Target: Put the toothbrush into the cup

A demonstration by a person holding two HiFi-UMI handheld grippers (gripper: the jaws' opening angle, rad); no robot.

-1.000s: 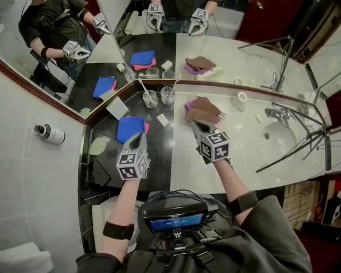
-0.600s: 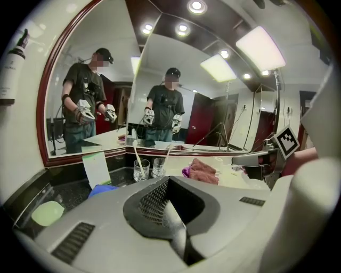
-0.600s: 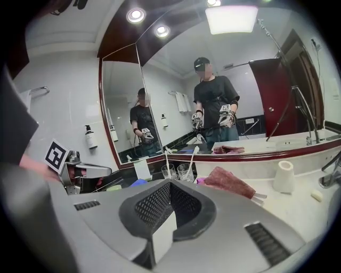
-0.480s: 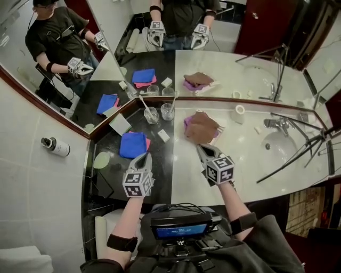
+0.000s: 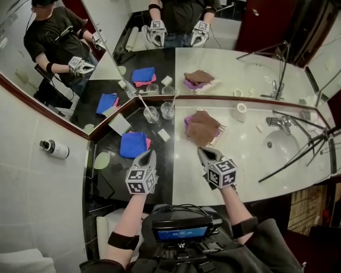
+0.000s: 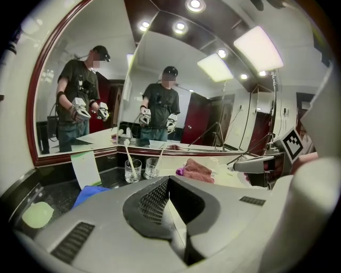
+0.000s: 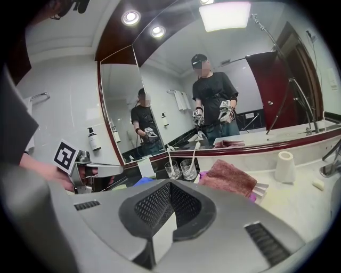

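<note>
Clear round glass cup (image 5: 151, 115) holds a slender white toothbrush (image 5: 144, 103).

A left cup (image 5: 151, 115) and a right cup (image 5: 167, 111) are set side by side at the mirror (image 5: 224, 64). A toothbrush (image 5: 144, 103) is stood in the left cup. A folded cloth (image 5: 133, 144) is laid before them, a towel (image 5: 203, 127) to their right, and the sink (image 5: 281, 143) further right.

Bright, even light from ceiling spotlights (image 6: 194, 5) (recessed) — gripper views fisheye-warped, corners black; head view sharp.
</note>
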